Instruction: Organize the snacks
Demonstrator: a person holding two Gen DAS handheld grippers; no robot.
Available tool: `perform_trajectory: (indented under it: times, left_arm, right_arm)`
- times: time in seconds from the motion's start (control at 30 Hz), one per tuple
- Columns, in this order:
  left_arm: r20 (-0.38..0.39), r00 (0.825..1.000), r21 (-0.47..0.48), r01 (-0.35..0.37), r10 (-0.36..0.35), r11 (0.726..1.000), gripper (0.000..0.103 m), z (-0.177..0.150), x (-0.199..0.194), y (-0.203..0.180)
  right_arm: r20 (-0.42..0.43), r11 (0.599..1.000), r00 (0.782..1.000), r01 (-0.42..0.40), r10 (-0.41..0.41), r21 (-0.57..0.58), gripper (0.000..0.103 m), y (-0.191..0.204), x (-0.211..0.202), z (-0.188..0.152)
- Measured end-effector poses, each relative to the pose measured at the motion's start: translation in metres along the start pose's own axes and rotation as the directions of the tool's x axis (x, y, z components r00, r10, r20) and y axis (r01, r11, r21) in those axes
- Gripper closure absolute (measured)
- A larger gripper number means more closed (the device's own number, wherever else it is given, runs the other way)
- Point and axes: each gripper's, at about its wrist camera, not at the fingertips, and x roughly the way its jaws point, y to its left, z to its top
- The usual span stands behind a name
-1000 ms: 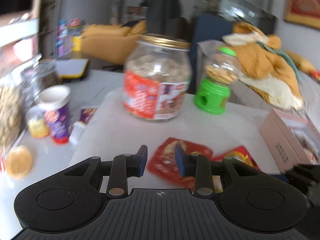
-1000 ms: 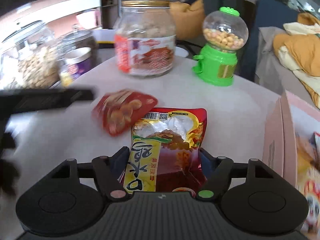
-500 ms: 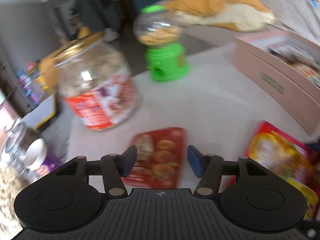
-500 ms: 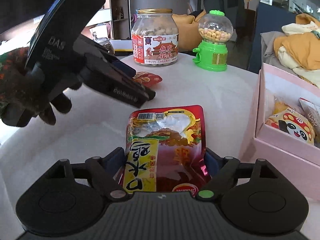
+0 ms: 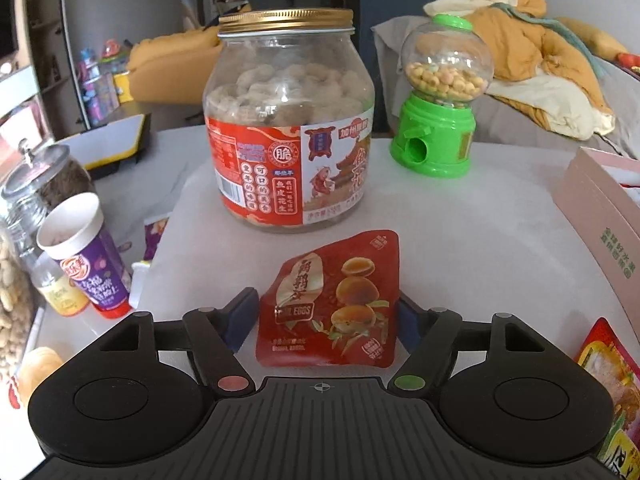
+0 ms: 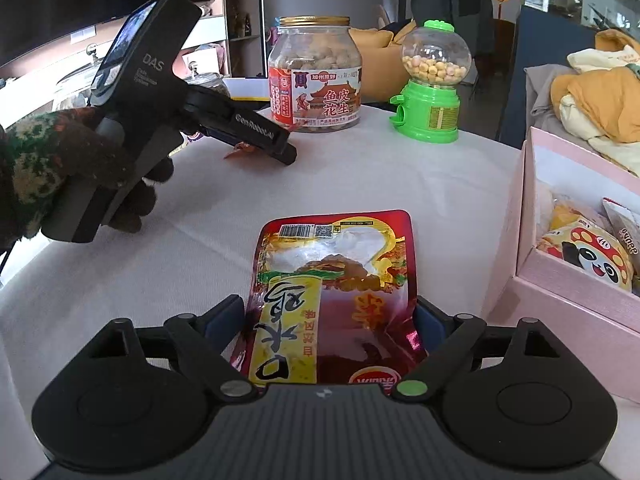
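My left gripper (image 5: pixel 326 320) is wide open around a red quail-egg packet (image 5: pixel 334 300) that lies on the white table; the jaws flank it without clear contact. My right gripper (image 6: pixel 330 322) is shut on a red-and-yellow snack pouch (image 6: pixel 336 288) and holds it just left of the pink box (image 6: pixel 576 280). The left gripper also shows in the right wrist view (image 6: pixel 280 148), held by a gloved hand and resting over the red packet. The pouch's edge shows at the lower right of the left wrist view (image 5: pixel 612 380).
A big peanut jar (image 5: pixel 290 136) and a green candy dispenser (image 5: pixel 438 96) stand behind the packet. A purple cup (image 5: pixel 86 256) and glass jars (image 5: pixel 36 192) stand left. The pink box holds a panda snack bag (image 6: pixel 588 256).
My left gripper swung down over the red packet and opened wider around it. My right gripper kept hold of the pouch and drew back, nearer the pink box.
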Motion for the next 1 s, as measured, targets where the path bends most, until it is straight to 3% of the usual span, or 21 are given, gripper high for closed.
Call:
perform_trajectory:
  times: [0.27, 0.43, 0.47, 0.5, 0.53, 0.87, 1.0]
  left_arm:
    - [0.032, 0.999, -0.066, -0.033, 0.036, 0.997, 0.034, -0.012, -0.012, -0.005]
    - [0.042, 0.999, -0.112, 0.011, -0.006, 0.994, 0.041, -0.03, -0.035, -0.008]
    - [0.042, 0.999, -0.119, 0.014, -0.009, 0.993, 0.069, -0.035, -0.042, -0.009]
    - [0.041, 0.999, -0.127, 0.021, -0.016, 0.992, 0.08, -0.039, -0.047, -0.009]
    - [0.043, 0.998, -0.145, 0.047, -0.041, 0.988, 0.083, -0.044, -0.054, -0.008]
    - [0.02, 0.991, -0.17, 0.137, -0.136, 0.976, 0.084, -0.091, -0.106, -0.016]
    - [0.002, 0.99, -0.133, 0.142, -0.143, 0.981, 0.084, -0.1, -0.116, -0.029]
  right_arm:
    - [-0.015, 1.0, 0.999, -0.029, 0.029, -0.008, 0.007, -0.001, 0.002, 0.001]
    - [-0.019, 0.999, 0.999, -0.035, 0.034, -0.01, 0.006, 0.0, 0.003, 0.001]
    - [-0.019, 0.999, 0.999, -0.034, 0.034, -0.011, 0.006, 0.0, 0.003, 0.001]
    - [-0.019, 0.999, 0.999, -0.033, 0.033, -0.012, 0.006, 0.0, 0.003, 0.001]
    - [-0.019, 0.999, 0.999, -0.031, 0.031, -0.013, 0.006, 0.0, 0.002, 0.001]
    - [-0.019, 0.999, 0.999, -0.027, 0.027, -0.016, 0.006, 0.0, 0.002, 0.001]
    - [-0.023, 1.0, 1.0, -0.015, 0.015, -0.016, 0.004, 0.002, 0.002, 0.0]
